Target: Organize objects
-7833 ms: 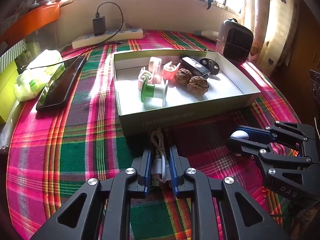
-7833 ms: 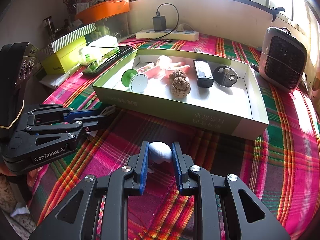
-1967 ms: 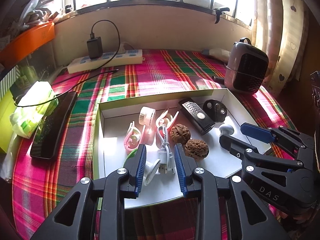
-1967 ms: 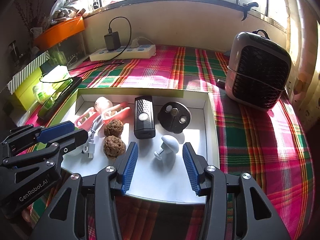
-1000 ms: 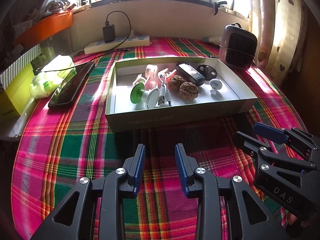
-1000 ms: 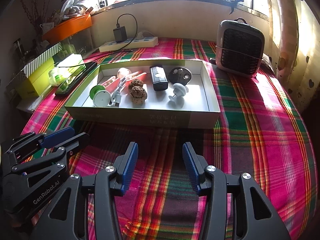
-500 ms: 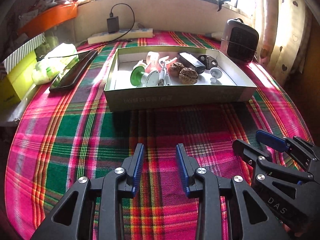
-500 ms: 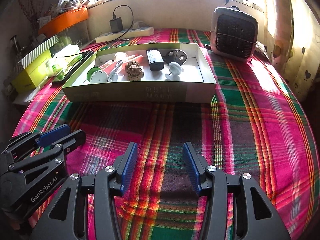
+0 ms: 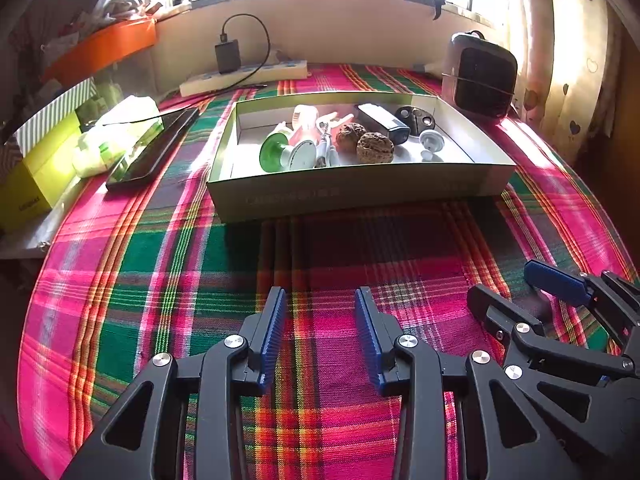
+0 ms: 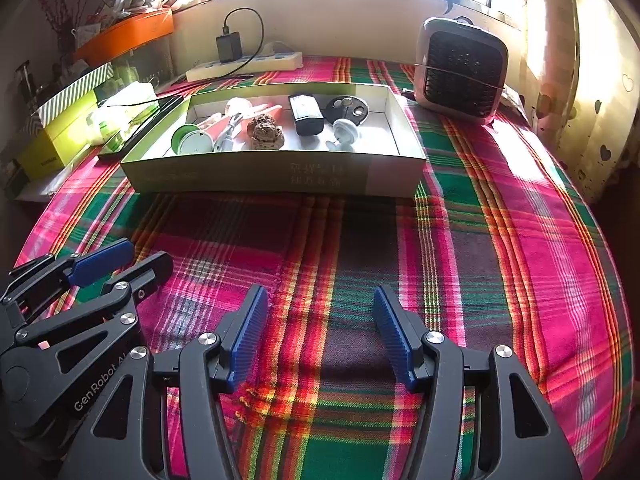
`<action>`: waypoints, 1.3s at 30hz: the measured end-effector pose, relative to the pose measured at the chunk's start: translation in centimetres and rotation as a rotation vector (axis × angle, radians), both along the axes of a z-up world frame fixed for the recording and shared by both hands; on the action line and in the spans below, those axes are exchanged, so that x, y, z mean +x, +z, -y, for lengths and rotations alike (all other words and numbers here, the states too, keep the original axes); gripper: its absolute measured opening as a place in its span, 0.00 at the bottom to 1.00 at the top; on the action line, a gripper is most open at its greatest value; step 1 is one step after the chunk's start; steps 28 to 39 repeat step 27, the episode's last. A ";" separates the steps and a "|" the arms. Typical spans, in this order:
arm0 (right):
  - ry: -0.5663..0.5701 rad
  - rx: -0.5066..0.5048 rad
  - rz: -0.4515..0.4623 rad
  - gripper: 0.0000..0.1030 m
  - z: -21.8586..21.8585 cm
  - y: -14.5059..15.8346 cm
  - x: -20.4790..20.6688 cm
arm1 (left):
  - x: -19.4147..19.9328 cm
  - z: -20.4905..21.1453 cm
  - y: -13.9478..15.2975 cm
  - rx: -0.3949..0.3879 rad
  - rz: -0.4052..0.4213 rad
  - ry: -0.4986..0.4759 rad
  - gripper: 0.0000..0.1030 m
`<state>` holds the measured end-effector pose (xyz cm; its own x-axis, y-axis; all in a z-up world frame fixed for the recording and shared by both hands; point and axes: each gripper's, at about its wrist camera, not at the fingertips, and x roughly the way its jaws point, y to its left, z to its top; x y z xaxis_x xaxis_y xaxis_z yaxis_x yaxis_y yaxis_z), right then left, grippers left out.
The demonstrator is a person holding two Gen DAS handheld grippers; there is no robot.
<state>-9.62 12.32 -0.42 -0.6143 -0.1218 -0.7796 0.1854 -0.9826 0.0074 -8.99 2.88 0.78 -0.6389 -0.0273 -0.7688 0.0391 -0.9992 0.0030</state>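
- Box (image 9: 360, 188) of pale green card sits toward the far edge of the tabletop (image 9: 168, 256), which is covered by a pink and green plaid cloth.
- Inside it lie a green spool (image 9: 272, 155), a white USB cable (image 9: 325, 148), two walnuts (image 9: 365, 142), a black remote-like fob (image 9: 384, 122), a dark round disc (image 9: 418, 119) and a white mushroom-shaped knob (image 9: 431, 141), all crowded together, some touching.
- The left claw (image 9: 320, 330) hovers over bare cloth near the near edge, well apart from the box; its jaws have just been opening and hold nothing.
- The right claw (image 10: 318, 330) hangs beside it, likewise over bare cloth; its jaws have just been opening too, with nothing between them.
- No loose small item shows on the cloth in front of the box, so the gathering step looks finished and both claws seem to be in a resting pose.
- A phone (image 9: 154, 144), a power strip (image 9: 244, 76) and a small heater (image 10: 460, 68) stand outside the box near the far edge; they look like fixtures, not things to sort.
- If anything remains, the next move calls for a reach toward the far left corner, with jaws wide enough for the phone's edge.
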 end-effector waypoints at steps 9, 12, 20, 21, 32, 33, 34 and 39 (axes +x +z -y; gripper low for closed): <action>0.003 0.001 0.001 0.58 0.1 0.0 0.0 | 0.0 0.0 0.0 0.001 0.000 0.000 0.33; 0.003 0.001 0.001 0.58 0.1 0.0 0.0 | 0.0 0.0 0.0 0.001 0.001 0.000 0.33; 0.003 0.001 0.001 0.58 0.1 0.0 0.0 | 0.0 0.0 0.0 0.000 0.001 0.000 0.33; 0.003 0.001 0.001 0.58 0.1 0.0 0.0 | 0.0 0.0 0.0 0.001 0.001 0.000 0.33; 0.003 0.001 0.001 0.58 0.1 0.0 0.0 | 0.0 0.0 0.0 0.001 0.001 0.000 0.33; 0.003 0.001 0.001 0.58 0.1 0.0 0.0 | 0.0 0.0 0.0 0.001 0.001 0.000 0.33; 0.003 0.001 0.001 0.58 0.1 0.0 0.0 | 0.0 0.0 0.0 0.001 0.001 0.000 0.33; 0.003 0.001 0.001 0.58 0.1 0.0 0.0 | 0.0 0.0 0.0 0.001 0.001 0.000 0.33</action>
